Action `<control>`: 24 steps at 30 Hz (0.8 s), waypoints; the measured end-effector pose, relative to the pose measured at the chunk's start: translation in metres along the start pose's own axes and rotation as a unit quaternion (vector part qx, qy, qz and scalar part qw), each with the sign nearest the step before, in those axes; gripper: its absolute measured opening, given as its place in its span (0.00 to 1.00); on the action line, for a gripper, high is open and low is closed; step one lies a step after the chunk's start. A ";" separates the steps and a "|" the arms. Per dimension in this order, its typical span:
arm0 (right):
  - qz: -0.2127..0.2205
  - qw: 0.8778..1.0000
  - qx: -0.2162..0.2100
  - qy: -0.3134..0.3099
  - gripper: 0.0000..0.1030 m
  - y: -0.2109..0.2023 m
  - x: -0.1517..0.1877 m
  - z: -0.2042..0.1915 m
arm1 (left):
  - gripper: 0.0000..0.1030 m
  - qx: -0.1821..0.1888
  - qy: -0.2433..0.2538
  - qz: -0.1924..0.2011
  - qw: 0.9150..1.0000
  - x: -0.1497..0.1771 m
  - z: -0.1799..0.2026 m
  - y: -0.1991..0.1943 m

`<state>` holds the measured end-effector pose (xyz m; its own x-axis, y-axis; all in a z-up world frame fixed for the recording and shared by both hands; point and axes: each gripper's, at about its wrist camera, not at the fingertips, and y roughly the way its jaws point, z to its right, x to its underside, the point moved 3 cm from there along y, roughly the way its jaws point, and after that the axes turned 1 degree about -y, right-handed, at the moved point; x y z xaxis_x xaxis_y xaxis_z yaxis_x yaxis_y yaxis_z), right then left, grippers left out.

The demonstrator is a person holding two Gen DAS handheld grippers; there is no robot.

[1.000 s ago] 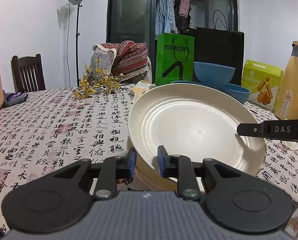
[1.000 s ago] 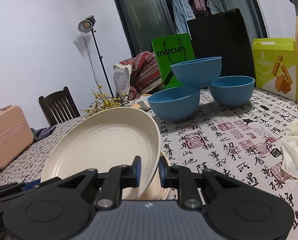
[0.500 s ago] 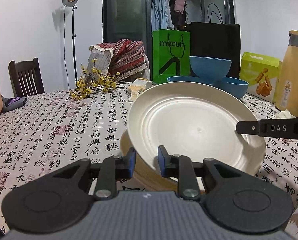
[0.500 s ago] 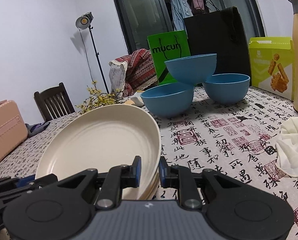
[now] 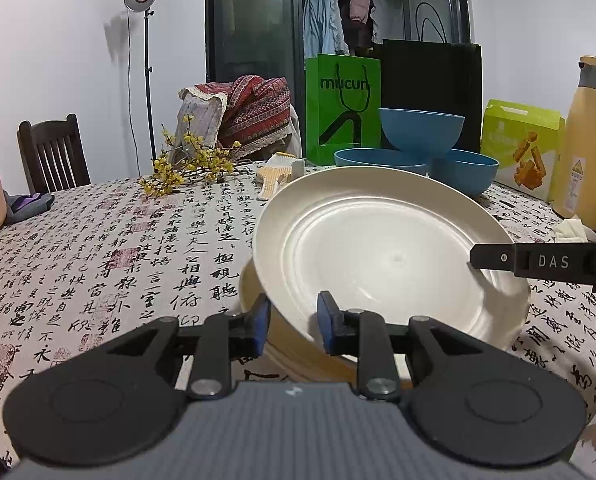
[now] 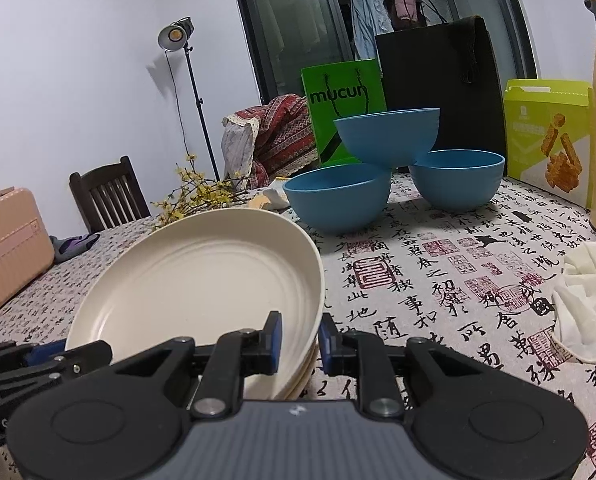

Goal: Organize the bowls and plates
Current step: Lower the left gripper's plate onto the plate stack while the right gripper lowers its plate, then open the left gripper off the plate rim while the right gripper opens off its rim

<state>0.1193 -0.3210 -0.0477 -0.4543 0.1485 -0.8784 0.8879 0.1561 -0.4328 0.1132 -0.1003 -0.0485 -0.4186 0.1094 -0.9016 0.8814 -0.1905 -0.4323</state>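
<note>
A cream plate (image 5: 378,256) lies tilted on a stack of like plates (image 5: 298,356) on the patterned tablecloth. My left gripper (image 5: 294,320) is shut on the near rim of this top plate. My right gripper (image 6: 299,338) is shut on the plate's (image 6: 202,280) right rim, just above the stack (image 6: 298,380). One right gripper finger (image 5: 538,262) shows at the plate's right edge in the left wrist view. Three blue bowls stand behind, one (image 6: 386,136) perched on the other two (image 6: 338,204) (image 6: 456,180).
Behind the bowls stand a green bag (image 5: 342,108), a black bag (image 6: 438,80), a yellow-green box (image 5: 518,144) and a yellow flask (image 5: 586,152). Crumpled white cloth (image 6: 582,304) lies right. Yellow flowers (image 5: 186,164), work gloves (image 5: 276,172), a chair (image 5: 52,152) and a pink case (image 6: 10,248) are left.
The cream plate has tipped flatter and sunk closer onto the stack. Both grippers stay on the same spots of its rim.
</note>
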 end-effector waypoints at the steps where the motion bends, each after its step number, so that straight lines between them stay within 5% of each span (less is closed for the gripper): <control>1: 0.000 1.000 0.000 0.000 0.19 0.000 0.000 0.000 | 0.25 0.000 -0.001 -0.001 1.000 0.000 0.000 0.000; 24: -0.001 1.000 0.007 -0.009 0.20 0.005 -0.002 -0.001 | 0.37 -0.017 0.014 -0.012 1.000 0.001 -0.003 0.003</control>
<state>0.1246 -0.3193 -0.0484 -0.4546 0.1315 -0.8810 0.8881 0.1428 -0.4369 0.1159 -0.0973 -0.0510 -0.4339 0.1407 -0.8899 0.8781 -0.1548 -0.4527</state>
